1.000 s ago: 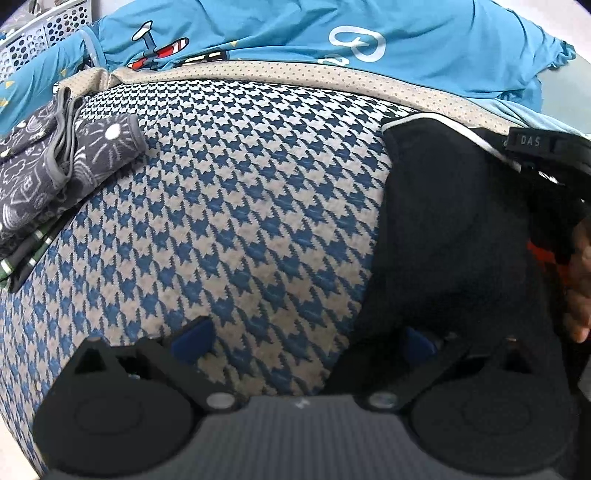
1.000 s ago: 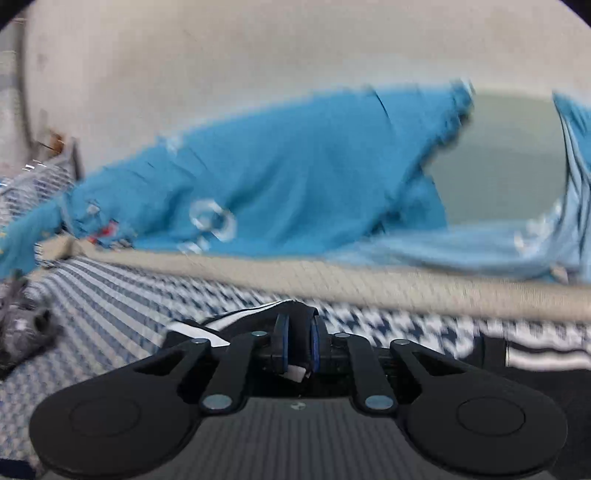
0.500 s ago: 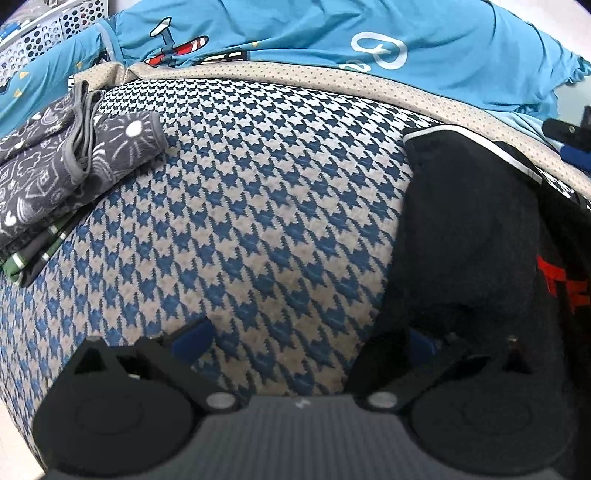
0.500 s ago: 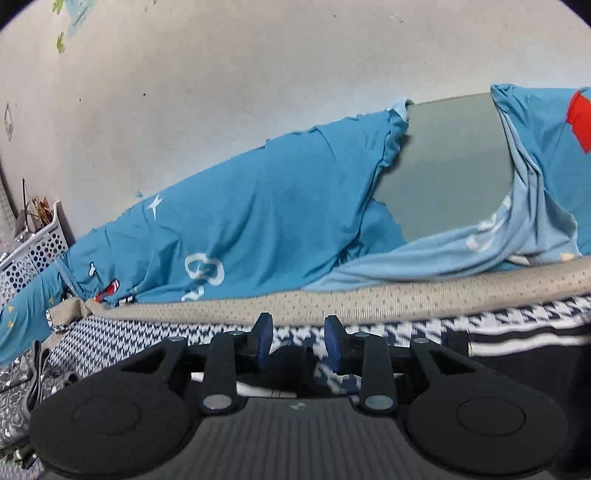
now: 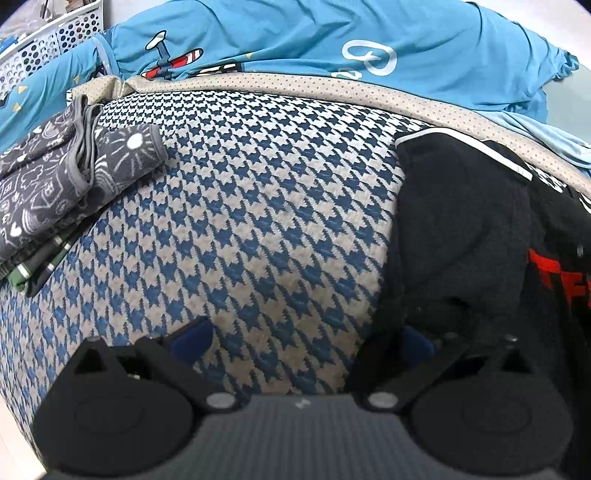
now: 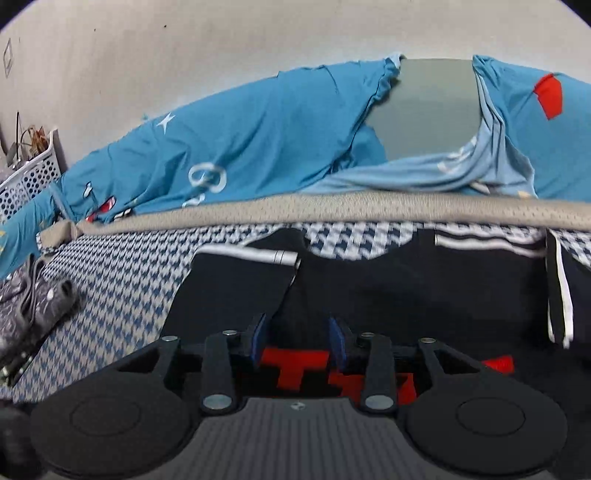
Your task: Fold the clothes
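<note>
The blue-and-beige houndstooth woven cover [image 5: 258,206] is edged by a beige dotted mesh band [image 5: 295,83]. Right of that cover lies a black garment with white stripe trim and red lettering [image 6: 424,291]. Left of it sits a folded dark grey cloth with white doodle print [image 5: 55,177]. Beyond it spreads a bright blue sheet with cartoon aeroplane prints [image 5: 295,33].

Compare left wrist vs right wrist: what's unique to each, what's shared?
Left wrist only: the green striped garment under the grey patterned clothes, and the left hand-held gripper, open.

Right wrist only: the wall, the red patch on blue fabric, and the right hand-held gripper, jaws opening, nothing between them.

Both: black garment with red lettering, houndstooth cover, blue bedding, white basket.
</note>
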Demonstrator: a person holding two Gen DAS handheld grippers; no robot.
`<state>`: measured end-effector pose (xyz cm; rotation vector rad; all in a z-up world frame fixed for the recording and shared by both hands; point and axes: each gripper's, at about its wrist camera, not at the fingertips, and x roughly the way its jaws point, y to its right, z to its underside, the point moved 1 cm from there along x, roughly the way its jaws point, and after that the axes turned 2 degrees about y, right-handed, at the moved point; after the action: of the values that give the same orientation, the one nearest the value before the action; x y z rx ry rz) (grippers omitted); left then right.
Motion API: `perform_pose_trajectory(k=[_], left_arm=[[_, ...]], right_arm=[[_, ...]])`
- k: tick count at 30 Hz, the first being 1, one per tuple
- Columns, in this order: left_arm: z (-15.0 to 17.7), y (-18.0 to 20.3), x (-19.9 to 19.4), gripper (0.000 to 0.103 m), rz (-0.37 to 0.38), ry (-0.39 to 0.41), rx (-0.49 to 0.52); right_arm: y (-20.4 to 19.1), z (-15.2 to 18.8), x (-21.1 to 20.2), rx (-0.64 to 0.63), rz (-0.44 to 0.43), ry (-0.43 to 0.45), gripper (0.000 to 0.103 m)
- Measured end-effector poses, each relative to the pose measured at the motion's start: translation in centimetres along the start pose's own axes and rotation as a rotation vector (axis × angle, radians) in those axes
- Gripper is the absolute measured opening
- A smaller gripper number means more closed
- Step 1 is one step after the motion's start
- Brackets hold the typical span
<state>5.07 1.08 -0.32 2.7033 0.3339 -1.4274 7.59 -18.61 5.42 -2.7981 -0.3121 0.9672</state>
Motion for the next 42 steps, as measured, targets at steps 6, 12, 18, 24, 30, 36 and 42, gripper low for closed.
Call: perform_pose_trajectory(k=[6,12,18,24,30,36,42], left_arm=[[0.1,0.1,-0.3,0.103,0.003,0.012,0.012],[0.3,-0.4,-0.7,0.103,0.004,0.026,0.023],[0.4,-1.0,-0.9,0.103,0.007,0.035,0.023],[0.6,-1.6,-1.1,0.103,0.005,0.046,0.041],[0.6,-2.6,-0.9,0.103,0.000,0.042,0.033],[0.6,-3.5,-0.6,0.103,-0.004,0.032,0.033],[0.6,-4.4,-0.7,0.103,-0.004,0.036,0.020]], right_arm=[[-0.9,1.3,-1.7,0.025,-0.006,-0.019,0.042],[-2.2,2.5,-3.2,0.008,-0.015,-0.033,0.043],[-2.4,3.7,-3.9,0.043,-0.035,-0.057,0.043],[-2.8,4.7,-3.8,0.042,-0.034,-0.086,0.043],[-3.5,4.9,-3.4,0.038,-0.052,-0.096,0.043],[-4.0,5.0,-2.8,0.047,-0.060,-0.107,0.043],[-4.5,5.2,-2.3,0.052,-0.069,-0.120,0.044]])
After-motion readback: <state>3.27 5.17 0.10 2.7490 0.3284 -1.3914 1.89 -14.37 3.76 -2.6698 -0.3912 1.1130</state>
